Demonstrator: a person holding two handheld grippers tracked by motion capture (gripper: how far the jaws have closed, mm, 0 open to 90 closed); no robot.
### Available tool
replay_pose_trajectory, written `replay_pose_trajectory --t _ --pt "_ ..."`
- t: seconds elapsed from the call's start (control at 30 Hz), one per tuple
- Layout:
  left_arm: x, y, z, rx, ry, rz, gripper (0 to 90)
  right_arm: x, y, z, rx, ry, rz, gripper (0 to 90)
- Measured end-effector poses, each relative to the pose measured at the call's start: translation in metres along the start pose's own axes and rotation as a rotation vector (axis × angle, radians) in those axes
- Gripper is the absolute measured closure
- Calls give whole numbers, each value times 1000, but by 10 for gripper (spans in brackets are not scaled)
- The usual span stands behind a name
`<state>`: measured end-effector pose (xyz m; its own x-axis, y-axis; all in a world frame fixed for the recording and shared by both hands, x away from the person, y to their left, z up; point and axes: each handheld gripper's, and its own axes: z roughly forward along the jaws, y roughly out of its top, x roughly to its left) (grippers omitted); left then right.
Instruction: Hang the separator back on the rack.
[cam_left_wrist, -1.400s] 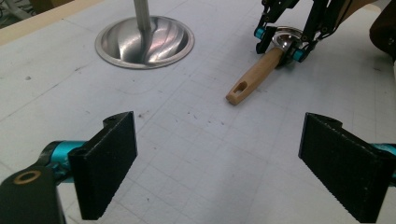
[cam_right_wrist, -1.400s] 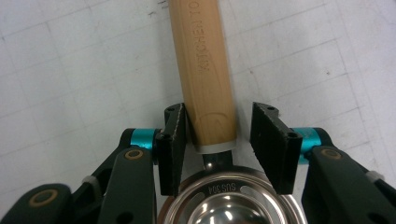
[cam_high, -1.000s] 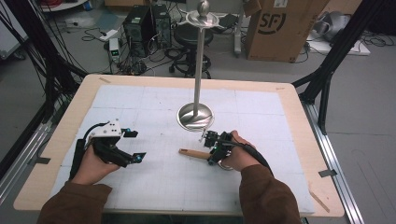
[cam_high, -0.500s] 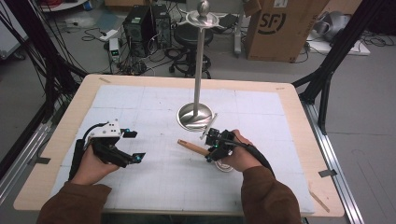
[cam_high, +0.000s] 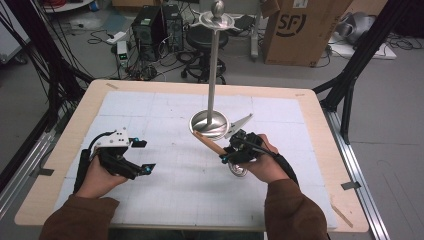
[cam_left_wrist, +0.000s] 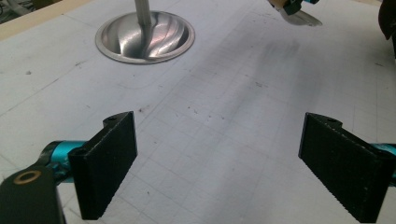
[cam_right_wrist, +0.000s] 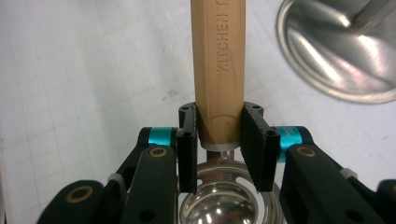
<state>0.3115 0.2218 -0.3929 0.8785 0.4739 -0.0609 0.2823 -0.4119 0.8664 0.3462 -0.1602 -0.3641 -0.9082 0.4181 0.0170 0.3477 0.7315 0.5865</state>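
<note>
The left gripper (cam_high: 142, 156) rests near the table's (cam_high: 320, 165) front-left corner with its jaws spread wide and nothing between them; in the left gripper view the pads (cam_left_wrist: 109, 163) stand well apart over bare grid mat. At the table's centre stands one metal stand (cam_high: 212, 75), a single upright pole rising from a round dished base (cam_left_wrist: 144, 37). Just in front of and to the right of that base, the right gripper (cam_right_wrist: 219, 140) is clenched on the wooden handle (cam_right_wrist: 218, 60) of one metal ladle (cam_high: 239, 169), gripped at the end next to the bowl and held clear of the mat. Count: two grippers, one stand, one ladle. Judged step: the utensil is grasped and lifted, ready for transfer to the stand. The next move likely calls for raising it toward the stand's top disc (cam_high: 216, 20), and the pole must be avoided.
</note>
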Motion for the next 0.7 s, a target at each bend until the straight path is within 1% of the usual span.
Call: replay_pose_trajectory --t 0.13,0.23,0.3,0.37,0.5,0.53,0.7 --pt "0 0 0 0 1 2 121 0 1 -10 -66 -14 -1 688" --pt "0 0 0 -1 2 2 121 -1 1 -18 -116 -30 5 688" --pt "0 0 0 -1 1 2 121 -2 0 -23 -144 -32 14 688" --pt "0 0 0 1 -1 1 121 -4 0 -27 -168 -32 20 688" --pt "-1 0 0 0 -1 0 121 -5 2 -36 -203 -49 30 688" --pt "-1 0 0 0 0 -1 121 -5 3 -37 -211 -57 22 688" --pt "0 0 0 -3 0 0 121 -7 9 -47 -261 -81 18 688"
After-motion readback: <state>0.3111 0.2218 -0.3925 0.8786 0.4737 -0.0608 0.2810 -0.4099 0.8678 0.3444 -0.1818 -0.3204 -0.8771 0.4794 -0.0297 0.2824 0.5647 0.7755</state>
